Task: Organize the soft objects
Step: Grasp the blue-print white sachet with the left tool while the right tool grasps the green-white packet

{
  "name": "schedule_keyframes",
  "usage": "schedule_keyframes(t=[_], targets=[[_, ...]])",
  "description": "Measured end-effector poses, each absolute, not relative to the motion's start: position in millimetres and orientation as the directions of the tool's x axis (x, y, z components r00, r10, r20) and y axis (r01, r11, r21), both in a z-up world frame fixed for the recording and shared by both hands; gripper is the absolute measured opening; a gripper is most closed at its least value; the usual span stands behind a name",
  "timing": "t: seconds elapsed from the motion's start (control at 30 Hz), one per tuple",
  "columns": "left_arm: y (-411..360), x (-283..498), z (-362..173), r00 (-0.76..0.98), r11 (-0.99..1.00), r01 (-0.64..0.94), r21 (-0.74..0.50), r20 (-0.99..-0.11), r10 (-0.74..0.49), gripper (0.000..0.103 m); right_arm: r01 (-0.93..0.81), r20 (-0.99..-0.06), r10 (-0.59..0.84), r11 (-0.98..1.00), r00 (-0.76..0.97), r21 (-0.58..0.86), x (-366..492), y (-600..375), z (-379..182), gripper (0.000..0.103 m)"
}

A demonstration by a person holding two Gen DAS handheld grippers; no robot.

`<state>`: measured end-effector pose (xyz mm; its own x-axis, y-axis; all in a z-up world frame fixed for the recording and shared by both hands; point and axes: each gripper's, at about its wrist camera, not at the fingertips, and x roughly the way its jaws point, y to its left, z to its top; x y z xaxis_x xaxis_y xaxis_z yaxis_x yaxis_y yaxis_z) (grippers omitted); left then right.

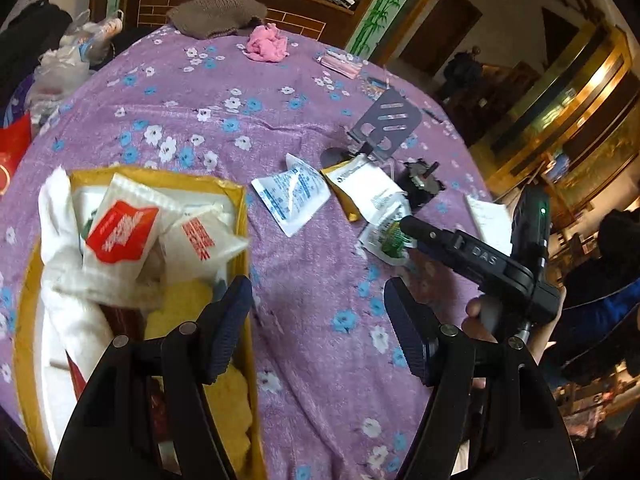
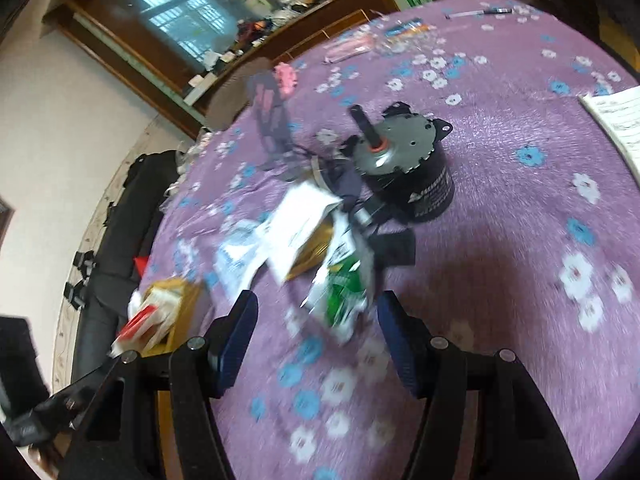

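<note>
A yellow box [image 1: 239,208] at the left of the purple flowered cloth holds white and red packets [image 1: 124,232], a white towel and yellow sponges. My left gripper [image 1: 318,320] is open and empty beside the box's right wall. Loose soft packets lie mid-table: a white-blue one [image 1: 290,196], a white-gold one [image 1: 366,186] and a green-white one [image 1: 390,240]. My right gripper [image 2: 316,332] is open, its fingers straddling the green-white packet [image 2: 342,300]; the right wrist view is blurred. The right gripper [image 1: 412,228] shows in the left wrist view, touching that packet.
A black and grey motor [image 2: 404,168] stands just behind the packets. A grey slotted metal stand [image 1: 388,120], a pink cloth [image 1: 266,44], a brown knit item [image 1: 218,16] and a pink pack [image 1: 340,64] lie farther back. A paper sheet [image 2: 616,124] lies right.
</note>
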<state>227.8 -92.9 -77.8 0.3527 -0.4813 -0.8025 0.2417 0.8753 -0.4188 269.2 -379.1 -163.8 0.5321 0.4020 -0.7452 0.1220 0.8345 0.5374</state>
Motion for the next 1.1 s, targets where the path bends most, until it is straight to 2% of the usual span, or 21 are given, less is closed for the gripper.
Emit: schedule_keyframes(t=[0.07,0.2,0.37,0.53,0.73,0.87,0.93,1.0,1.1], targets=[[-99.5,237.6,-80.2,0.340,0.886,0.248,-0.391,-0.821,-0.458,0.069,0.148,-0.751,0.381,0.835,0.539,0.530,269.7,-380.0,-170.0,0.055],[-122.3,265.2,-89.0,0.331,0.911,0.272,-0.309,-0.859,-0.390,0.069,0.139,-0.755,0.405,0.830,0.515,0.540,272.2,-381.2,-181.4,0.027],[-157.9,314.2,-110.5,0.270,0.921,0.291,-0.261,-0.901,-0.340,0.069,0.149,-0.745,0.405,0.821,0.530,0.552,263.1,-389.1,-179.2,0.025],[-167.1,353.3,-128.7,0.272,0.946,0.222,-0.235,-0.917,-0.291,0.069,0.173,-0.723,0.396,0.800,0.566,0.574,254.3,-402.6,-175.7,0.025],[-185.2,364.9,-154.9,0.219,0.951,0.262,-0.166,-0.949,-0.226,0.069,0.165,-0.716,0.426,0.787,0.553,0.595,255.7,-406.5,-178.4,0.025],[-190.7,351.0,-158.5,0.233,0.950,0.291,-0.116,-0.954,-0.188,0.050,0.166,-0.706,0.453,0.767,0.544,0.620,255.3,-405.6,-181.2,0.025],[-191.4,349.0,-156.4,0.231,0.951,0.289,-0.114,-0.955,-0.185,0.045,0.169,-0.715,0.449,0.773,0.537,0.612,256.5,-404.6,-182.4,0.025],[-188.5,347.5,-150.4,0.247,0.952,0.281,-0.118,-0.950,-0.191,0.032,0.160,-0.708,0.459,0.768,0.537,0.620,256.2,-404.0,-181.3,0.025],[-177.7,337.8,-137.6,0.226,0.946,0.270,-0.179,-0.943,-0.243,0.028,0.163,-0.716,0.436,0.782,0.546,0.601,255.5,-404.5,-179.7,0.025]])
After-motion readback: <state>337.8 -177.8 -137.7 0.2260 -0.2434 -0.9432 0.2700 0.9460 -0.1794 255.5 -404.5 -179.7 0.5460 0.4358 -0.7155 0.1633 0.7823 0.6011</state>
